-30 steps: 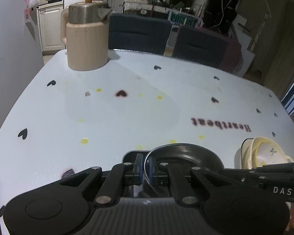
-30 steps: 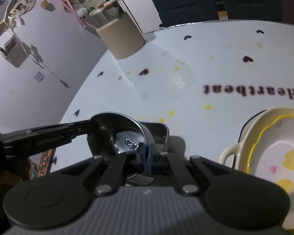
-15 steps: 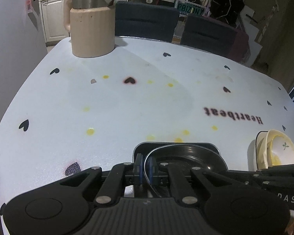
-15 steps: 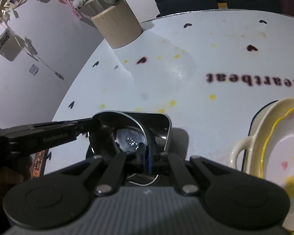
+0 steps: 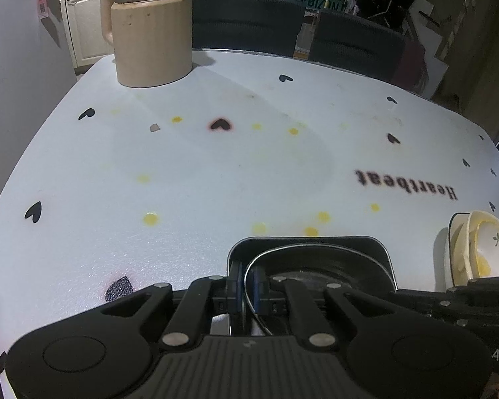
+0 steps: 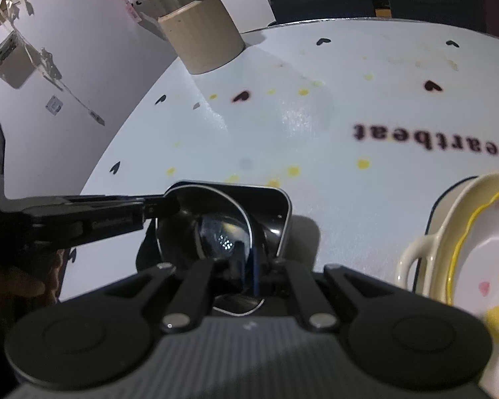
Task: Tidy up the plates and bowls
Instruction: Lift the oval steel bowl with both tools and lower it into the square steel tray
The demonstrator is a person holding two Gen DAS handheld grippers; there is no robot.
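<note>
A round steel bowl (image 5: 316,259) (image 6: 216,229) sits inside a dark square metal dish (image 5: 379,252) (image 6: 279,206) on the white table near its front edge. My left gripper (image 5: 246,291) is shut on the bowl's thin rim on one side. The right gripper (image 6: 249,266) is shut on the opposite rim. In the right wrist view the left gripper (image 6: 169,204) reaches in from the left onto that rim. Whether the bowl rests on the dish's floor cannot be told. To the right stands a stack of cream bowls (image 5: 475,249) (image 6: 465,249) with yellow trim.
A beige jug (image 5: 149,33) (image 6: 199,33) with a steel top stands at the far left of the table (image 5: 216,166). Two dark chairs (image 5: 246,23) sit behind the far edge. A grey wall runs along the left. A hand (image 6: 16,286) holds the left gripper.
Both grippers have sunk towards the table with the steel bowl held between them. The square dish now shows fully around the bowl.
</note>
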